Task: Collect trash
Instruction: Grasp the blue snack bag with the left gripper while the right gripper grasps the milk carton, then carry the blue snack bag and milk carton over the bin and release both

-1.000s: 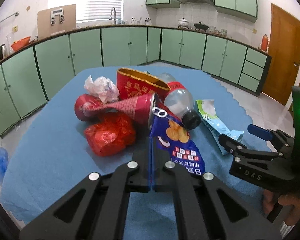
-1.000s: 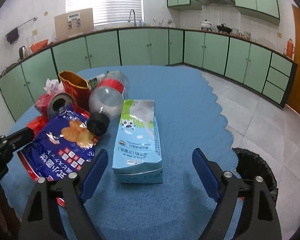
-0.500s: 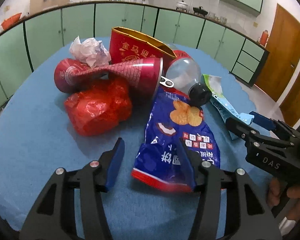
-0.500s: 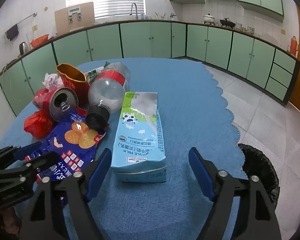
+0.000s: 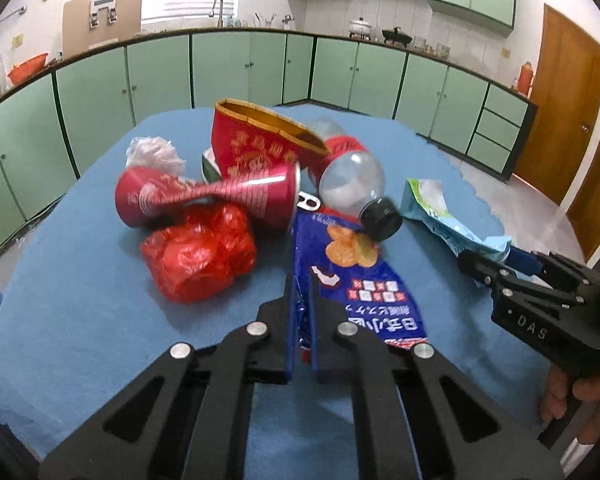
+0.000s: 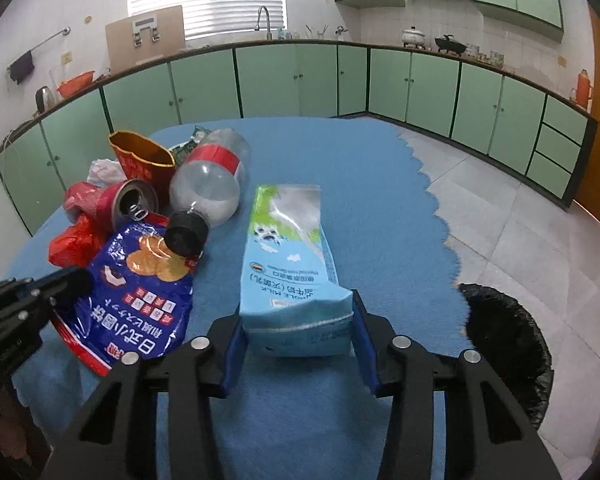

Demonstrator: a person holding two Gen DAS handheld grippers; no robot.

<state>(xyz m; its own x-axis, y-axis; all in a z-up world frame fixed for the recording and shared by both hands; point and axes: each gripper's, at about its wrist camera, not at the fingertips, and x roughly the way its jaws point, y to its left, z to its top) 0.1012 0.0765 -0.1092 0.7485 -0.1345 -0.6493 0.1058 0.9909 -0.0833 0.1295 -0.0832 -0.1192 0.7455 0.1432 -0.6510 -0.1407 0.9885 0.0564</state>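
On the blue tablecloth [image 5: 80, 320] the trash is seen in one heap, and places are given rel. to the plastic bottle [image 5: 350, 176], which lies on its side with the black cap toward the cameras. Far left of it, a white crumpled paper [image 5: 156, 154] is found, w/ a crushed red can [image 5: 208, 200] just in front, and a red plastic bag [image 5: 200, 256] touching the can's near side. Directly left of the bottle, and behind the can, a red carton w/ gold rim [image 5: 260, 144] is leaning. Under the bottle's cap the top of a blue snack bag [image 5: 360, 280] is lying; its near left edge is pinched by the left gripper [image 5: 302, 320], whose jaws are closed almost fully on the foil. Right of the bottle, apart from it, a light-blue milk carton [image 6: 292, 264] is laid flat. Its near end is framed by the right gripper [image 6: 296, 344]; the jaws are closing, w/ both blue pads at the carton's sides, seemingly touching. Far right of the bottle, beyond the cloth edge, a bin w/ black liner [image 6: 512, 344] is seen on the tiled floor.
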